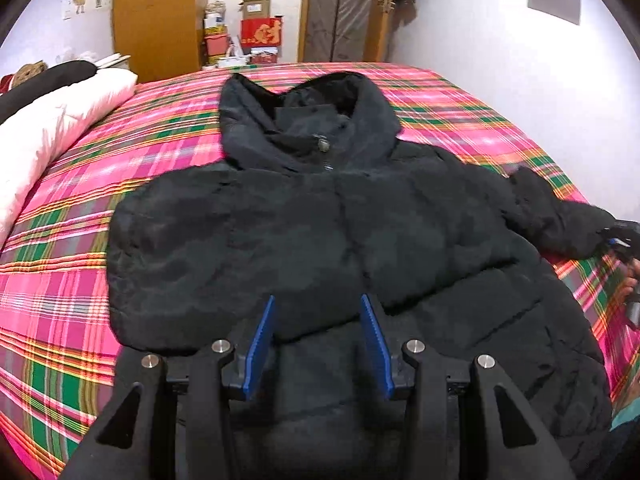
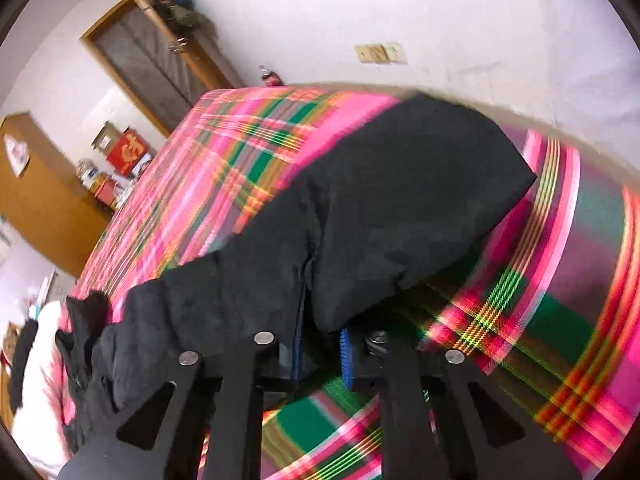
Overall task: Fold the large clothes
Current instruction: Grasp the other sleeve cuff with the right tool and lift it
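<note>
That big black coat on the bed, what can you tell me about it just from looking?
The black jacket is a puffy, quilted hooded coat of slightly shiny fabric, lying front-up on the pink plaid bedspread. Its hood points toward the far wall, and a round snap shows at the closed collar. One sleeve is folded across the chest. The other sleeve is pinched near its cuff by the right gripper. The left gripper hovers open over the hem, holding nothing.
</note>
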Demonstrator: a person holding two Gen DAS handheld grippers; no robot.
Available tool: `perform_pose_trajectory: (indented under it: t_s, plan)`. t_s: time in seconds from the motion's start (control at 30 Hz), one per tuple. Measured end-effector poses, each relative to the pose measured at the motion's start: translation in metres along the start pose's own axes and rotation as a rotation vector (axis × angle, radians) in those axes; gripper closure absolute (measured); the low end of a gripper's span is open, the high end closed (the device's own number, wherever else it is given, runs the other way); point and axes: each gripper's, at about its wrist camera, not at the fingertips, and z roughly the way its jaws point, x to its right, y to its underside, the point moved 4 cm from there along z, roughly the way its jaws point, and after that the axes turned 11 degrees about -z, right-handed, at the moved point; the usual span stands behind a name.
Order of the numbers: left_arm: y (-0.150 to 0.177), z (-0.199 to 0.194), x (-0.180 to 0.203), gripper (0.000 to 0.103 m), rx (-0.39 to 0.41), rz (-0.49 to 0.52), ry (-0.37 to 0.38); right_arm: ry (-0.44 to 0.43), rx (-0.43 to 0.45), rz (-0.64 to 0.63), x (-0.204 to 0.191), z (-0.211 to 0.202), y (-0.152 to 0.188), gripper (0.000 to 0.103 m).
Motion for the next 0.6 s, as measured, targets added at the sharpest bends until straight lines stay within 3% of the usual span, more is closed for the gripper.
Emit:
perform_pose_trajectory:
  t_s: [0.27, 0.37, 0.6]
  plan:
    - [-0.013, -0.003, -0.039, 0.057, 0.024, -0.1, 0.018, -0.117, 0.098, -0.233, -0.121, -0.076, -0.029, 0.094]
    - [-0.019, -0.005, -0.046, 0.057, 0.014, -0.12, 0.024, -0.174, 0.122, -0.297, -0.172, -0.095, -0.031, 0.094]
    - [-0.033, -0.024, -0.06, 0.057, 0.075, -0.094, 0.021, -0.322, 0.104, -0.457, -0.287, -0.114, -0.011, 0.095]
